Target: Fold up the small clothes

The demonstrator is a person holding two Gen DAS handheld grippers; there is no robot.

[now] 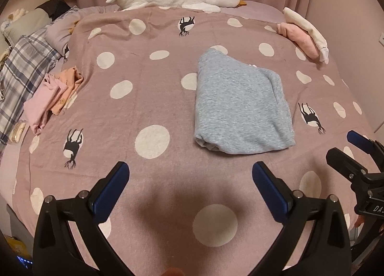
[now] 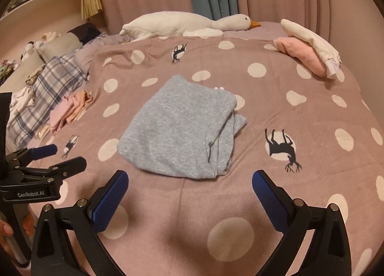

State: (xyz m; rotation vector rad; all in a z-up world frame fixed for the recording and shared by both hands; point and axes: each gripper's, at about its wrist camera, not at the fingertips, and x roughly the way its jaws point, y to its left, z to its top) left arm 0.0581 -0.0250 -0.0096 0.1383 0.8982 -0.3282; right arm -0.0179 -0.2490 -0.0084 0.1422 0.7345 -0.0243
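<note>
The grey garment (image 1: pixel 242 105) lies folded on the spotted blanket (image 1: pixel 153 98). The left gripper (image 1: pixel 190 180) and right gripper (image 2: pixel 189 187) hang just near it, both wide apart and empty. Next, pick it up gently by its thick edge.

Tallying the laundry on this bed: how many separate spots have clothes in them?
3. A folded grey garment at the middle, a pink-and-orange pile by the left edge, and a pink and white folded stack at the far right. More may be hidden among the pillows.
</note>
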